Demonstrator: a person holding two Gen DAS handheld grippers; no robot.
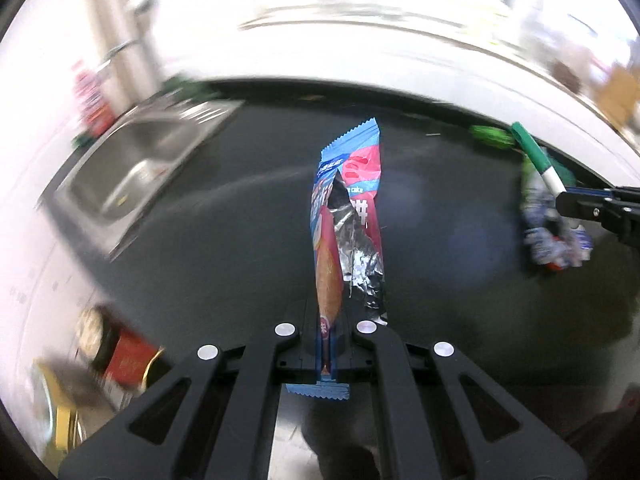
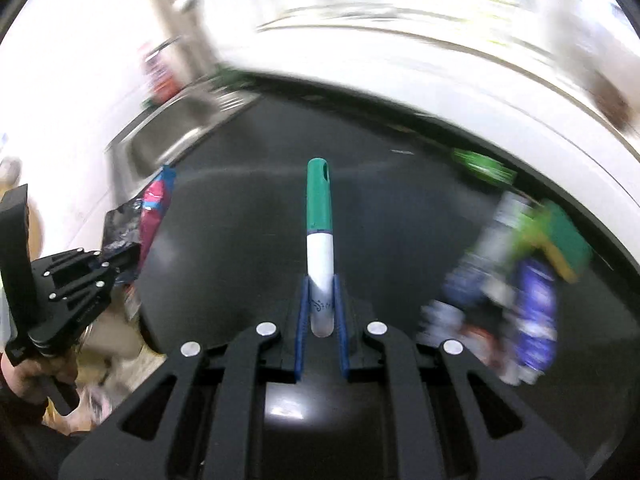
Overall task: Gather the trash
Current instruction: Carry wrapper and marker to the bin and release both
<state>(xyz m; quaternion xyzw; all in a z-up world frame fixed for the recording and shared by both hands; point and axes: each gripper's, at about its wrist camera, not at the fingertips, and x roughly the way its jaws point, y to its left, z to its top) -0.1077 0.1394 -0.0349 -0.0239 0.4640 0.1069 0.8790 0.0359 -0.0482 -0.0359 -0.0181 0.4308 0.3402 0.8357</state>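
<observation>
Trash is already in both claws, so the coming move likely turns on carrying each piece to wherever it is dumped, and no bin shows clearly in either view. The left claw (image 1: 327,344) is clamped on a torn snack wrapper (image 1: 347,216), pinched near its lower crimped end; the wrapper's long axis runs straight out ahead of the fingers, its silver lining split open on one side. The right claw (image 2: 320,312) is closed narrowly around a green-capped marker (image 2: 320,224), gripped at the white barrel's lower end with the cap pointing forward along the claw. Both pieces hang above the dark desk (image 1: 224,248), clear of its surface. From the left wrist view the right claw sits off to the right, beside a heap of crumpled packaging (image 1: 556,236) lying on the desk, so the right hand is judged the nearer one to that remaining litter. A steel sink (image 1: 132,176) lies at the far left of the desk. Heavy blur hides finer detail.
</observation>
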